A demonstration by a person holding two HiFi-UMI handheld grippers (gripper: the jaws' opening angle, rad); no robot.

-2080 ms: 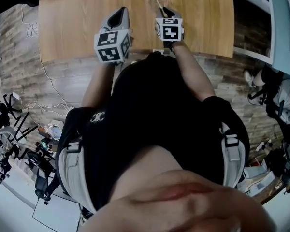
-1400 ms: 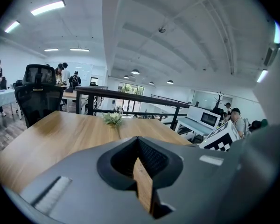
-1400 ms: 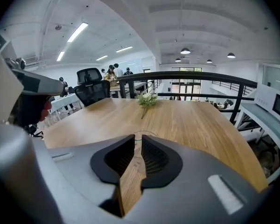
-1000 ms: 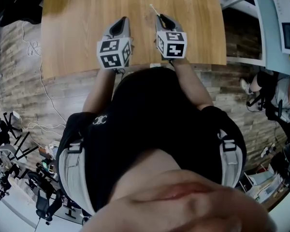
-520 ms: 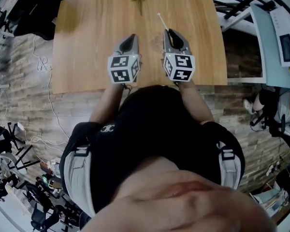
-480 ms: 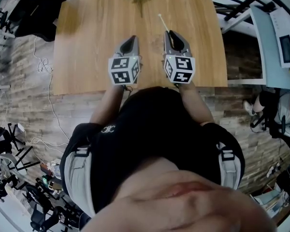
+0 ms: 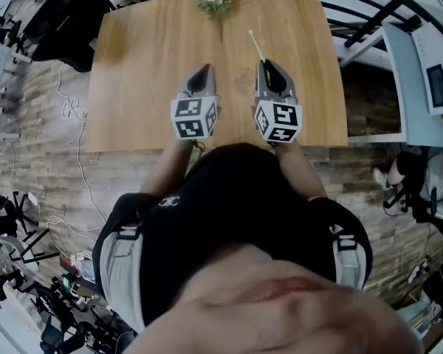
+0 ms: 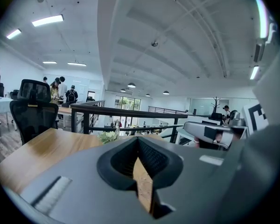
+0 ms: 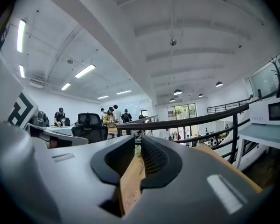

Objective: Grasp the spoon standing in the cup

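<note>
The right tool (image 7: 266, 64) had its jaws drawn almost together on the spoon (image 7: 255, 44). In the right gripper view only a thin slit showed between the pads, with a fine dark line in it that was probably the handle. In the head view the pale stem stuck out past the tool's tip toward 11 o'clock, over the wooden desk (image 7: 133, 65). It was pinched at its near end, probably so that most of its length stayed free and in sight. No cup showed in any view, so the spoon stood in nothing and hung from the tool alone. On that showing I judged the grasp already made.

The left tool (image 7: 203, 71) was closed and empty. In its own view the pads met at the far end, and only a wedge of desk top showed in the gap behind them. It sat at 9 o'clock of the right tool, level with it and a little apart, seemingly parked out of the way.

A small plant (image 7: 214, 2) stood at the 12 o'clock edge of the desk, well beyond the spoon's tip and clear of it
</note>
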